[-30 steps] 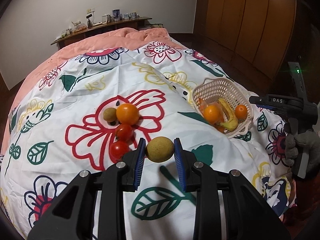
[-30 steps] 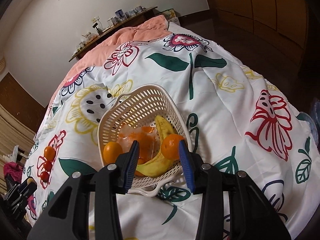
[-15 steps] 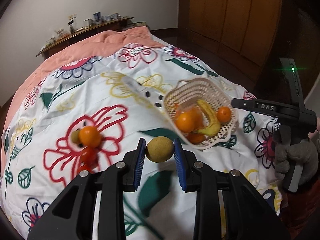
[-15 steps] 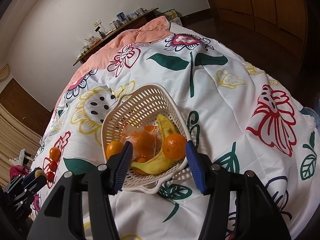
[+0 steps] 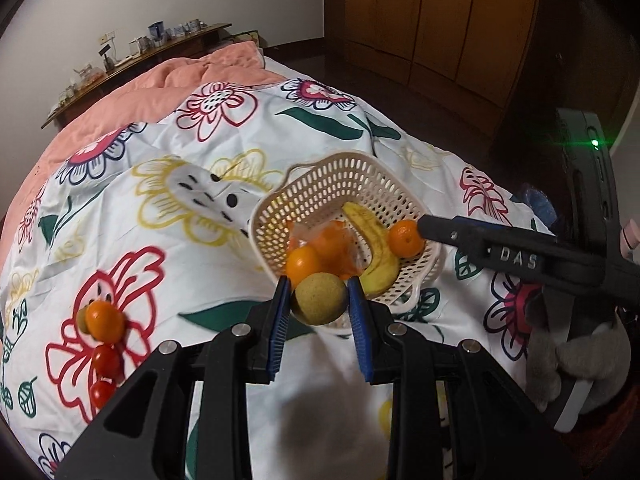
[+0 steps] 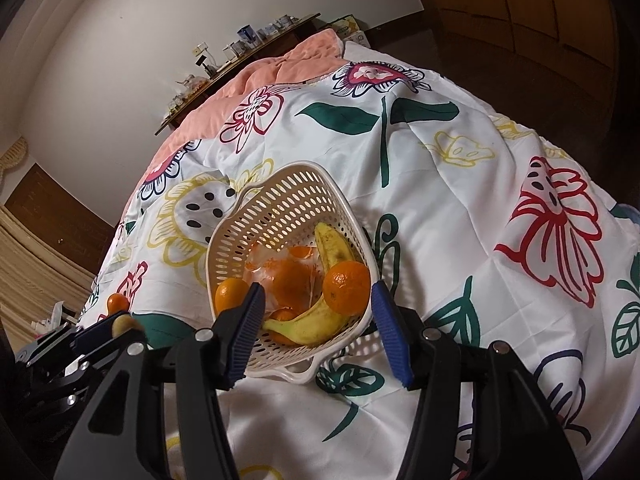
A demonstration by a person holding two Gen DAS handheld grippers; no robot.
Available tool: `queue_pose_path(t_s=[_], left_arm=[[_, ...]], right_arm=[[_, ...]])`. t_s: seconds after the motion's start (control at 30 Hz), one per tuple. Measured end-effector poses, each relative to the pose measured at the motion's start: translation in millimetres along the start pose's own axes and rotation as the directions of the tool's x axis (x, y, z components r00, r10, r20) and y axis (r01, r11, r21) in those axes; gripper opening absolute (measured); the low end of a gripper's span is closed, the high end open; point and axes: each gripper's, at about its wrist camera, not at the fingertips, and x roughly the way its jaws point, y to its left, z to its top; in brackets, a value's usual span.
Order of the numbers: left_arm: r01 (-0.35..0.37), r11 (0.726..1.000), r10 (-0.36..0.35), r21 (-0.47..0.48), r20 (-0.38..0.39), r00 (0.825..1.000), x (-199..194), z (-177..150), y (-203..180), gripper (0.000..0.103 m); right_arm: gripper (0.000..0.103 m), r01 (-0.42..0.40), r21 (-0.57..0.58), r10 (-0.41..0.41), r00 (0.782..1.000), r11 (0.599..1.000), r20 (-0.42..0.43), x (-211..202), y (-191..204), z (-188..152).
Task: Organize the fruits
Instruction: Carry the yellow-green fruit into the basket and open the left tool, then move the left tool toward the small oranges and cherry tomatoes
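Carrying a round yellow-brown fruit (image 5: 319, 299) clamped between its blue pads, the left tool (image 5: 319, 322) hung above the floral quilt (image 5: 192, 272) of the bed, just short of the near rim of the white basket (image 5: 320, 184). To the far left on the quilt lay the fruit not yet gathered: a loose orange (image 5: 105, 320) with a small brownish fruit (image 5: 82, 319) tucked behind it, and two tomatoes (image 5: 107, 361) nearer the camera. In the basket, going left to right, sat an orange (image 6: 231, 294), a clear bag of oranges (image 6: 286, 278), a banana (image 6: 320, 320) and another orange (image 6: 346, 288). The right tool (image 6: 318, 332) waited at the basket's near side; its jaws had just been opening and stood apart with nothing pressed between them, framing the near rim and its handle. To do this step well, I judge the left tool should pass over the rim and lower the fruit into the free space at the far left of the basket before letting go, since a drop from height could bruise the banana or bounce the fruit out. The right tool could steady the rim, as the basket sat tilted on soft bedding.
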Motion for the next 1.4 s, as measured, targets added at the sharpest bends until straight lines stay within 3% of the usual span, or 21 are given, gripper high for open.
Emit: queue_pose_path(t_s=[0.13, 0.27, 0.6, 0.9, 1.07, 1.4], left_arm=[[0.006, 1.000, -0.005, 0.003, -0.015, 1.000, 8, 4, -4, 0.031], [-0.001, 1.000, 0.001, -0.015, -0.011, 1.000, 7, 3, -1, 0.054], [-0.012, 0.999, 0.012, -0.035, 0.000, 1.000, 3, -3, 6, 0.065], [-0.060, 0.998, 0.059, 0.016, 0.059, 0.997, -12, -7, 0, 0.084], [-0.093, 0.995, 0.091, 0.021, 0.080, 0.993, -16, -9, 1, 0.096], [-0.136, 0.991, 0.135, 0.007, 0.094, 0.986, -19, -13, 8, 0.097]], right_arm=[[0.056, -0.006, -0.007, 0.006, 1.000, 1.000, -0.004, 2, 3, -2], [0.056, -0.010, -0.005, 0.010, 1.000, 1.000, -0.006, 3, 4, -3], [0.056, -0.011, -0.009, 0.011, 1.000, 1.000, -0.014, 6, 5, -5], [0.057, -0.013, -0.023, 0.012, 1.000, 1.000, -0.023, 9, 14, -9], [0.063, -0.009, -0.019, 0.009, 1.000, 1.000, -0.016, 7, 15, -9], [0.064, -0.007, -0.007, 0.006, 1.000, 1.000, -0.019, 8, 13, -10]])
